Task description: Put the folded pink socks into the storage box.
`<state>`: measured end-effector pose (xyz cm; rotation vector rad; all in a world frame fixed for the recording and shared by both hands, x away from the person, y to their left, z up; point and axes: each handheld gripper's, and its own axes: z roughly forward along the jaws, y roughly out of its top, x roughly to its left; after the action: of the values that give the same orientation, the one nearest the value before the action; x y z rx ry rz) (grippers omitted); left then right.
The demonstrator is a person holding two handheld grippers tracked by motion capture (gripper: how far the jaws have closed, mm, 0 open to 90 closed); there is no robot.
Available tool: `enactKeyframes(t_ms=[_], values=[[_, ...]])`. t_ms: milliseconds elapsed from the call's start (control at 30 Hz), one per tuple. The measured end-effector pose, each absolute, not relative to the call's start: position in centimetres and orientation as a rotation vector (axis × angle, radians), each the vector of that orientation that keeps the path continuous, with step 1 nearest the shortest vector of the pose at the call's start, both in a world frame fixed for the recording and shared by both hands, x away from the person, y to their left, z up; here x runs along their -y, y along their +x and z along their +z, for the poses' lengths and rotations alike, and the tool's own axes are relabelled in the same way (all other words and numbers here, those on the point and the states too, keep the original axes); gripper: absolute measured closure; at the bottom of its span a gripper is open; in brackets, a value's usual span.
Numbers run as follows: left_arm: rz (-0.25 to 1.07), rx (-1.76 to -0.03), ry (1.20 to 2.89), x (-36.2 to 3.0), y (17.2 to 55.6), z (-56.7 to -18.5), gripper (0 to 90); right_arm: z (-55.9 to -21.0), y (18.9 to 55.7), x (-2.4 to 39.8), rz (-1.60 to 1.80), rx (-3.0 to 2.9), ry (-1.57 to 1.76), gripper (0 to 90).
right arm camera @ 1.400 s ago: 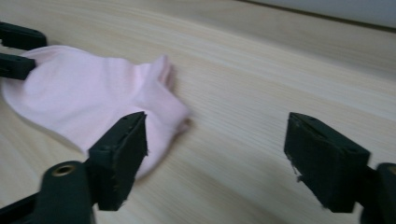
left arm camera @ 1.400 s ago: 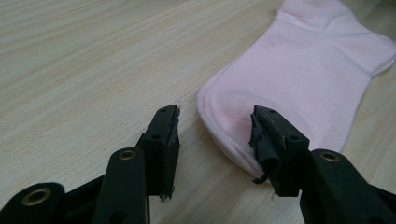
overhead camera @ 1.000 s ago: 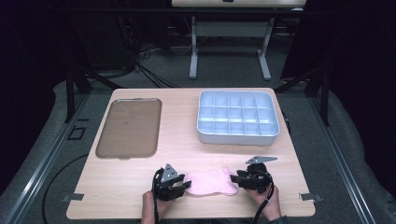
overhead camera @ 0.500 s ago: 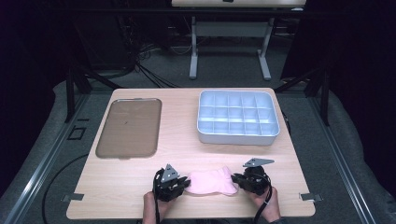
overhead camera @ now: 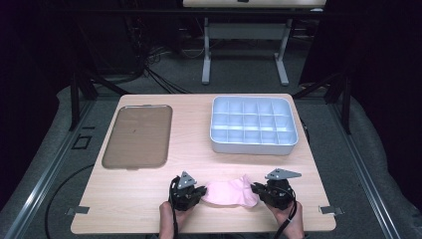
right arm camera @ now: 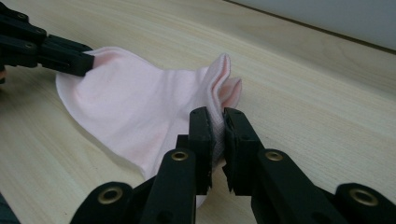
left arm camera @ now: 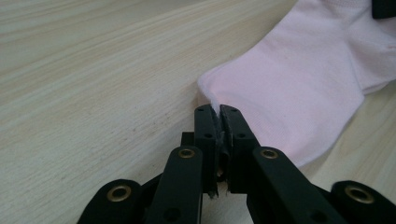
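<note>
Far left on the wooden desk [overhead camera: 149, 199]: a flat brown tray [overhead camera: 138, 135], lying well clear of everything else.

Near the front edge, left of centre: the left gripper [overhead camera: 199, 191], held in a hand [overhead camera: 169, 215] coming in from the bottom of the high view. In the left gripper view [left arm camera: 219, 114], fingers [left arm camera: 205, 135] brought together, having just been closing, and clamped on a thin edge of the pink sock [left arm camera: 299, 84], a sliver of fabric pinched between them.

Between the two grippers, at the front middle of the desk: the pink sock [overhead camera: 230, 192], spread flat across the wood, one end at each gripper. Seen from the right gripper view [right arm camera: 140, 112], lying mostly flat with its open cuff end ruffled and standing up slightly near the right fingers.

Right of the sock: the right gripper [overhead camera: 255, 190], grey three-cornered plate on top, held in the other hand [overhead camera: 291, 219]. In the right gripper view [right arm camera: 218, 119], fingers [right arm camera: 201, 140] likewise drawn close after just closing, gripping the cuff end of the sock. Farther off in that view, the left gripper [right arm camera: 88, 60] biting the sock's opposite end.

Behind, on the right half of the desk: a pale blue-grey compartment box [overhead camera: 254, 125], many small square cells, well apart from sock and grippers.
</note>
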<state>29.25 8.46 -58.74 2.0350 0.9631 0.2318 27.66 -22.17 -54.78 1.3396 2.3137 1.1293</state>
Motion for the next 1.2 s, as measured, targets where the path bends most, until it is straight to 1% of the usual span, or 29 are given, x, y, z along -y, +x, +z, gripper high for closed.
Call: enactKeyframes(t_ms=[233,400,633,700,767,800,867,900,1033,1200], values=[[0.229,-0.952,2.041,-7.9,29.3,-58.8,85.7,-53.3,27.1,21.8,1.132,-2.327,1.290,82.5],[0.218,-0.953,2.031,-8.1,29.4,-58.9,84.2,-52.8,27.0,20.9,1.099,-2.343,1.260,82.3],[0.225,-0.950,2.034,-8.1,29.3,-59.0,82.9,-55.2,28.0,22.3,1.025,-2.334,1.396,81.6],[0.227,-0.949,2.034,-8.1,29.3,-59.0,82.3,-55.9,28.2,22.6,1.010,-2.333,1.422,77.4],[0.231,-0.952,2.032,-8.1,29.3,-59.0,82.2,-56.2,28.4,22.8,0.981,-2.316,1.461,63.9],[0.234,-0.951,2.032,-8.0,29.3,-59.0,82.2,-56.2,28.4,22.9,0.965,-2.315,1.480,62.8],[0.241,-0.947,2.038,-8.0,29.3,-59.0,82.2,-56.4,28.3,23.0,0.946,-2.311,1.506,56.1],[0.240,-0.946,2.038,-8.0,29.2,-59.0,82.1,-56.4,28.2,23.0,0.932,-2.315,1.518,54.9],[0.256,-0.941,2.044,-7.9,29.1,-59.0,82.2,-56.6,28.0,22.4,0.878,-2.325,1.534,55.3],[0.273,-0.940,2.048,-7.8,29.0,-58.9,82.2,-56.6,27.6,21.5,0.819,-2.276,1.530,64.0]])
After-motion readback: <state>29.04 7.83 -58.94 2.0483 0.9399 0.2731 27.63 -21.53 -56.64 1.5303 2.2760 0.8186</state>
